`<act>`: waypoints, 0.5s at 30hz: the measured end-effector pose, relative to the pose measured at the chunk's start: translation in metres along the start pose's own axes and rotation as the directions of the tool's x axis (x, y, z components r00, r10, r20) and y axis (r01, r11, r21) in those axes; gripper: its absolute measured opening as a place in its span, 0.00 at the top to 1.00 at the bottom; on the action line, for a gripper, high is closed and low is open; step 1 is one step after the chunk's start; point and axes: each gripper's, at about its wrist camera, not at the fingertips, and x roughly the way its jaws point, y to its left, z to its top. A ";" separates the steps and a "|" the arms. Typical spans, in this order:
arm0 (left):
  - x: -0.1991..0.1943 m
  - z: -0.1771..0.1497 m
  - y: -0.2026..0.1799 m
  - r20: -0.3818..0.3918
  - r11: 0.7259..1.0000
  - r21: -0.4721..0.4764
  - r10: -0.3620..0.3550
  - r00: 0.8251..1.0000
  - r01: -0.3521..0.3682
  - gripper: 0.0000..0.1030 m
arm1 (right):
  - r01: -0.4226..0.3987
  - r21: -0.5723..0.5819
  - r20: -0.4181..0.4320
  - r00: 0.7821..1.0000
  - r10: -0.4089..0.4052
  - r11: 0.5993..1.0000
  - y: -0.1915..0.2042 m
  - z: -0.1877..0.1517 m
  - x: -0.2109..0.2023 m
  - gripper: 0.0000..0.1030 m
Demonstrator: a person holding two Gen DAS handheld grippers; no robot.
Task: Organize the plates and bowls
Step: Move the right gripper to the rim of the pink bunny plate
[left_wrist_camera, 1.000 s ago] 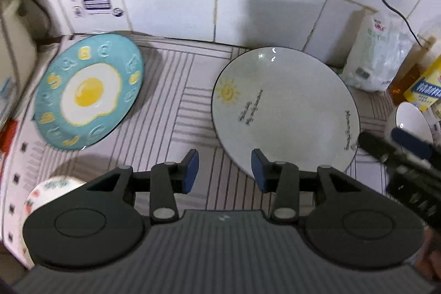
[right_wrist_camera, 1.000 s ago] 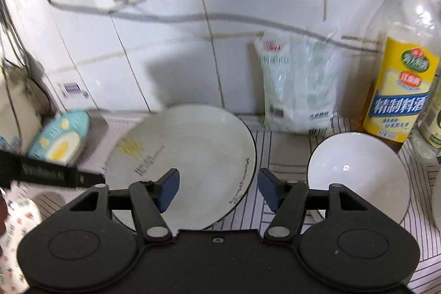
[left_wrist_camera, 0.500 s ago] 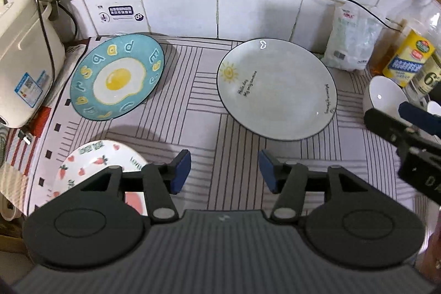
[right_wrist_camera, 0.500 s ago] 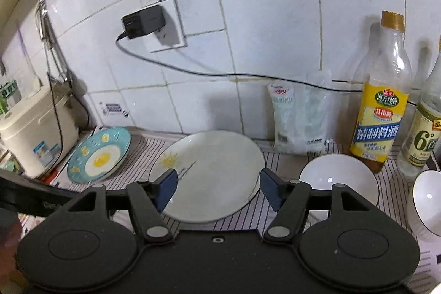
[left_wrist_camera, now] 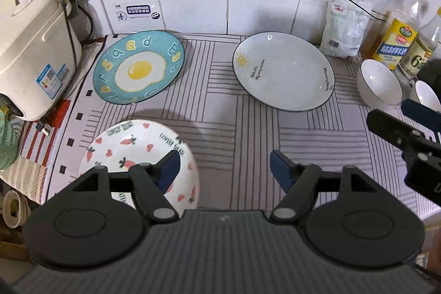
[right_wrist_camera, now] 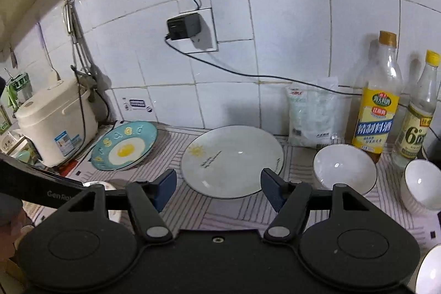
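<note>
Right now both grippers hang above the desk [left_wrist_camera: 237, 128] with fingers wide apart and holding nothing, so either can pick a dish. The round white plate with strawberries [left_wrist_camera: 132, 153] sits under the left gripper [left_wrist_camera: 224, 170], while the round white plate with a little sun [right_wrist_camera: 233, 160] lies just ahead between the right gripper's [right_wrist_camera: 219, 190] fingers, likely the easiest to take.

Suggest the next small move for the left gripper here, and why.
Probably ease the left gripper down and left onto the strawberry plate. Its fingers are open and empty, and that plate's rim lies right under the left finger, nearer than the egg plate or sun plate.
</note>
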 end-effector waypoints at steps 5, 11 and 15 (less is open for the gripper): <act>-0.012 -0.018 0.024 0.052 0.998 -0.003 0.056 0.997 -0.056 0.16 | 0.035 0.016 -0.007 0.999 -0.035 0.999 0.017 -0.011 -0.008 0.04; -0.014 -0.035 0.050 0.038 0.999 -0.008 0.051 0.998 -0.051 0.10 | 0.049 -0.027 0.010 0.999 -0.049 0.998 0.045 -0.022 -0.015 0.04; -0.013 -0.046 0.067 0.028 0.999 -0.007 0.048 0.998 -0.048 0.09 | 0.024 -0.052 0.041 0.999 -0.022 0.998 0.062 -0.031 -0.017 0.04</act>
